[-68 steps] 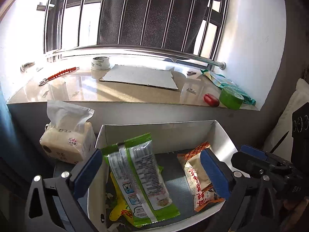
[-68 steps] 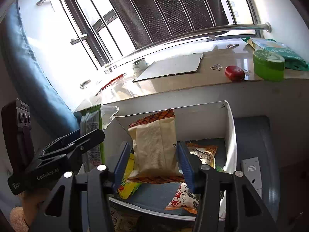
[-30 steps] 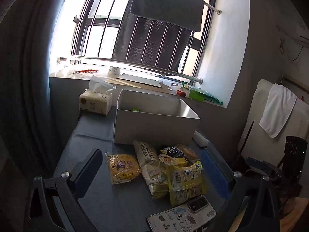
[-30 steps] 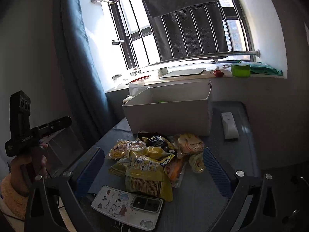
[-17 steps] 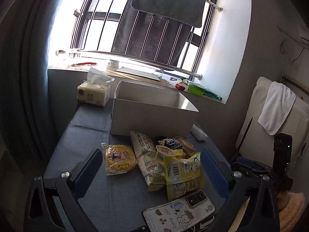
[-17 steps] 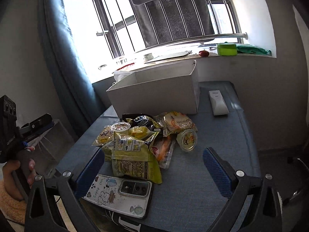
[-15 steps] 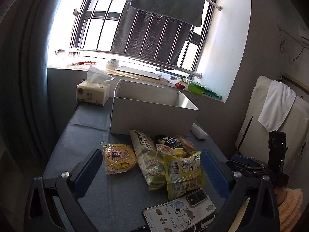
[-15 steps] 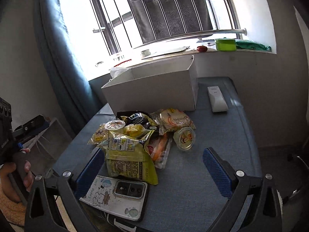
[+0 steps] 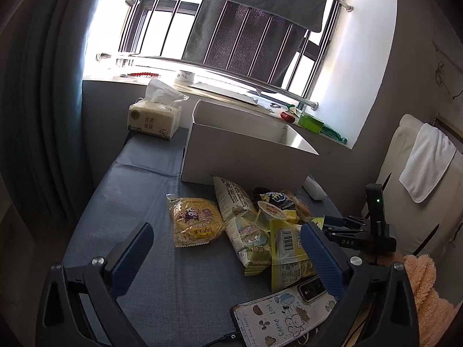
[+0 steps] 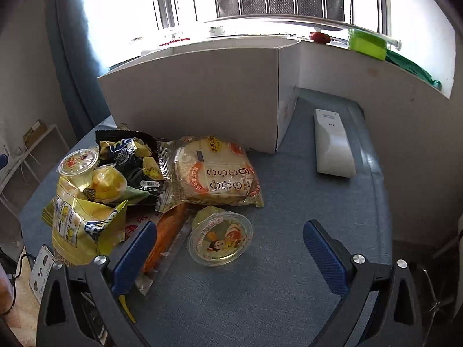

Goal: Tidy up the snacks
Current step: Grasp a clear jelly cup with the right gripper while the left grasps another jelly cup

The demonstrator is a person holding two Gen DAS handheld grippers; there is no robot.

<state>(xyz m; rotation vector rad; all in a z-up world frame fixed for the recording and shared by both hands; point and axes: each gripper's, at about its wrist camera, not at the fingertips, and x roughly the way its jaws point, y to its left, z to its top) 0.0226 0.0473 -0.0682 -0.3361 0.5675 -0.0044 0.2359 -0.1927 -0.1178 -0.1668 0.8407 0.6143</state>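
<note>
A pile of snack packets lies on the blue-grey table in front of a white cardboard box (image 9: 246, 159), also in the right wrist view (image 10: 196, 98). In the left wrist view I see a round yellow cake packet (image 9: 195, 221), a long biscuit packet (image 9: 241, 217) and a yellow bag (image 9: 289, 248). My left gripper (image 9: 225, 257) is open and empty, above the near table. In the right wrist view a jelly cup (image 10: 220, 238) lies just ahead of my open, empty right gripper (image 10: 230, 250), with a round cake packet (image 10: 214, 170) behind it. The right gripper also shows at the left wrist view's right edge (image 9: 341, 231).
A phone in a cartoon case (image 9: 286, 315) lies at the table's near edge. A white remote (image 10: 332, 147) lies right of the box. A tissue pack (image 9: 154, 117) stands left of the box. The windowsill behind holds a green container (image 10: 367, 44).
Both grippers let go of packets in the box and drew back. Over the last half second the right gripper moved down and closer to the jelly cup; the left shifted slightly closer.
</note>
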